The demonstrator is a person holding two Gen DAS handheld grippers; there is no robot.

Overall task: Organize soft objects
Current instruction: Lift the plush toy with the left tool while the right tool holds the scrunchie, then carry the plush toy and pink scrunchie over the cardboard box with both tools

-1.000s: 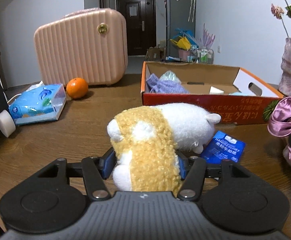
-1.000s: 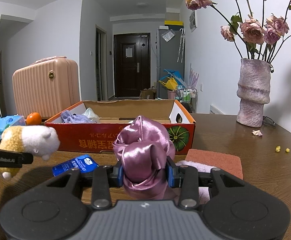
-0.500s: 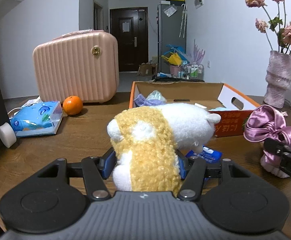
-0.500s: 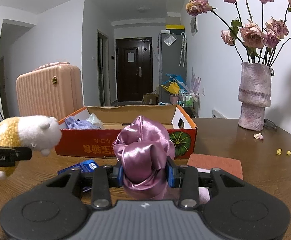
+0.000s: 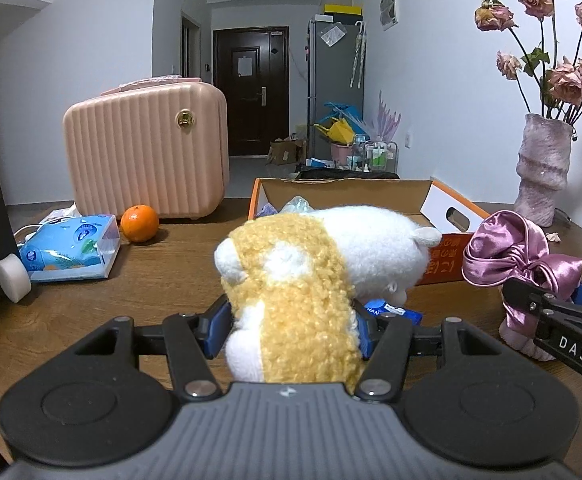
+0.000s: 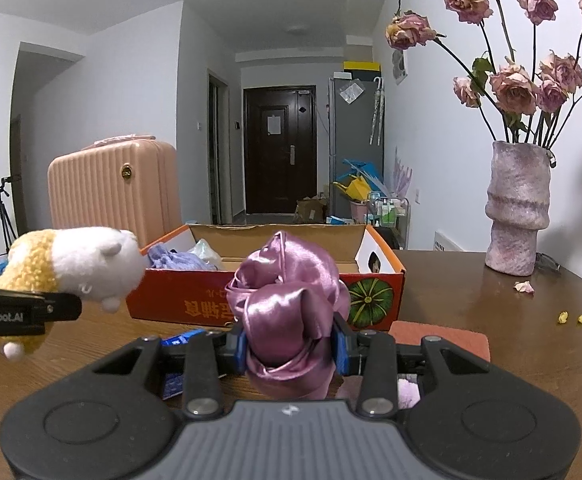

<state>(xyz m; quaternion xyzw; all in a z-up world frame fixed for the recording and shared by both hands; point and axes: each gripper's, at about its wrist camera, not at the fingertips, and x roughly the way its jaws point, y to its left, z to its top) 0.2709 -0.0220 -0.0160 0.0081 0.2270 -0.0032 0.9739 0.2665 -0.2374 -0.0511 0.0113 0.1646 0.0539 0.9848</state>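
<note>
While left claw [image 5: 291, 326] grips plush toy [image 5: 323, 264], box [image 5: 447, 258] partly hidden, right claw [image 6: 293, 346] clamps satin bundle [image 6: 291, 300].

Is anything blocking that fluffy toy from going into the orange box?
Nothing visible does. The plush toy hangs clear above the table beside the open-topped cardboard box, whose near wall is low.

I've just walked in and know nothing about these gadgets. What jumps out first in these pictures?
Two soft things held up in black clamps: the left gripper squeezes a yellow and white plush toy, and the right gripper pinches a shiny purple satin bundle. Just behind them on the wooden table sits an open orange cardboard box. At the far right stands a tall vase of dried roses.
</note>
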